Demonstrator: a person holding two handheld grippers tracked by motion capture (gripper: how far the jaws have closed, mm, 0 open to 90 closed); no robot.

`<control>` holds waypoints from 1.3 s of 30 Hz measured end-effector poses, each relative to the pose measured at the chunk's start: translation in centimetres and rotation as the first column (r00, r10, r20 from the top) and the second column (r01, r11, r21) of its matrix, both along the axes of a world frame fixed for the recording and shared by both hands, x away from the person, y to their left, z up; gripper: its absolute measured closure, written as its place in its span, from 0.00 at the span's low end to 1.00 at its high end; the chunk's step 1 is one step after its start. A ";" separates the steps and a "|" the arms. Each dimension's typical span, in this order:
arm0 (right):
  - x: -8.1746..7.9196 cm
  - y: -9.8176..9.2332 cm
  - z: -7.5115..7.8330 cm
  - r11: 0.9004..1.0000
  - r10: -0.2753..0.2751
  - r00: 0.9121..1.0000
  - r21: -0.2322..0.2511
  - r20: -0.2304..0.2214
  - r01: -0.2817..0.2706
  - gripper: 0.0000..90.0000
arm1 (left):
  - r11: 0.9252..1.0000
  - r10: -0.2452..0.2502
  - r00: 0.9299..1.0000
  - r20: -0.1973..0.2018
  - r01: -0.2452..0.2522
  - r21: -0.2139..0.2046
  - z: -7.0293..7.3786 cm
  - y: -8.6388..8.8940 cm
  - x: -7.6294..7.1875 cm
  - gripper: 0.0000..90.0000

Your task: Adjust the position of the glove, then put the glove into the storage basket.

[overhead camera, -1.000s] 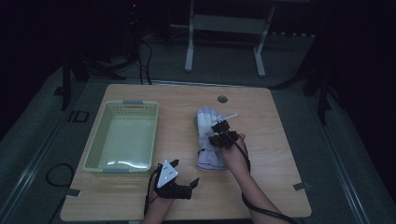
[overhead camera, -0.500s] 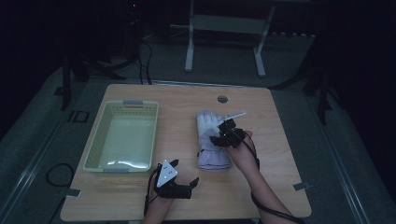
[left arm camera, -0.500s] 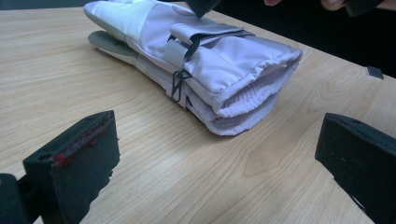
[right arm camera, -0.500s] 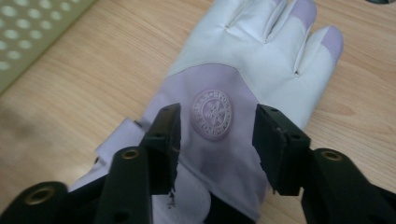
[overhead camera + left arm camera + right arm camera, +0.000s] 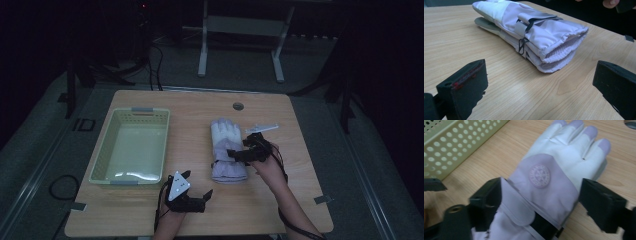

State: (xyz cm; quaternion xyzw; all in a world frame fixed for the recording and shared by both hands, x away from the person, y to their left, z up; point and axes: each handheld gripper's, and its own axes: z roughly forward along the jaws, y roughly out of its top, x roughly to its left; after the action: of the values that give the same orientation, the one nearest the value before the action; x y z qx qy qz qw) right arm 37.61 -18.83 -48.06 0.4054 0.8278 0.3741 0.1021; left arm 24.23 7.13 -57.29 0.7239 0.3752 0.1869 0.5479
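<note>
A pair of lilac-and-white gloves [image 5: 226, 145] lies stacked on the wooden table [image 5: 300, 200], fingers pointing away from the person. My right gripper [image 5: 238, 153] hovers over the cuff end from the right. Its jaws have just been opening. In the right gripper view they straddle the top glove [image 5: 554, 167] without pressing on it, so the right gripper [image 5: 539, 195] is open. My left gripper [image 5: 199, 183] rests near the front edge, open. In the left gripper view the gloves' cuffs [image 5: 554, 42] lie ahead of the left gripper [image 5: 541, 82], apart from it.
A pale green perforated basket [image 5: 102, 155] stands empty on the left half of the table, its wall [image 5: 454, 145] close beside the gloves. A round cable hole [image 5: 238, 106] sits near the far edge. Dark floor and a metal stand lie beyond.
The right gripper's jaws went from shut to wide apart, and the hand drew a little to the right across the gloves. The left gripper kept still.
</note>
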 end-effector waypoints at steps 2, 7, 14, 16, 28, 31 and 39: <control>0.0 -0.2 -0.1 1.000 0.007 1.000 -0.010 0.002 -0.007 0.17 | 1.000 0.000 1.000 -0.003 0.000 -0.001 0.0 0.0 0.0 0.00; -0.6 -1.2 -0.3 0.999 0.042 0.997 -0.019 0.062 -0.041 0.17 | 1.000 -0.017 1.000 -0.019 0.018 0.006 0.0 -0.1 0.2 0.00; -1.6 -2.5 -0.3 0.995 0.070 0.986 -0.081 0.152 -0.058 0.18 | 0.996 -0.074 0.997 -0.032 0.075 0.044 0.1 -0.5 0.4 0.00; -1.7 -3.0 -0.3 0.995 0.076 0.990 -0.077 0.115 -0.068 0.18 | 0.995 -0.096 0.994 -0.048 0.098 0.033 0.2 -0.5 0.5 0.00; -2.1 -5.2 -1.3 0.999 0.039 0.994 -0.042 0.097 -0.035 0.12 | 0.994 -0.108 0.984 -0.139 0.110 0.000 2.8 -0.7 2.6 0.00; -2.1 -5.3 -1.5 0.999 0.030 0.994 -0.035 0.107 -0.027 0.12 | 0.994 -0.094 0.984 -0.152 0.100 0.035 3.6 -1.2 3.1 0.00; -1.5 -5.4 -1.0 1.000 -0.016 0.987 -0.010 0.159 0.018 0.27 | 0.993 -0.076 0.979 -0.190 0.092 0.079 5.9 -2.2 6.0 0.00</control>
State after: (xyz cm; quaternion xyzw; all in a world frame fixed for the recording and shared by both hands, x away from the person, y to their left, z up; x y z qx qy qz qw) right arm 36.08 -24.24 -49.03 0.3810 0.8156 0.3995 0.1731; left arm 30.24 4.98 -51.41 0.7766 0.3855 0.1112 0.4857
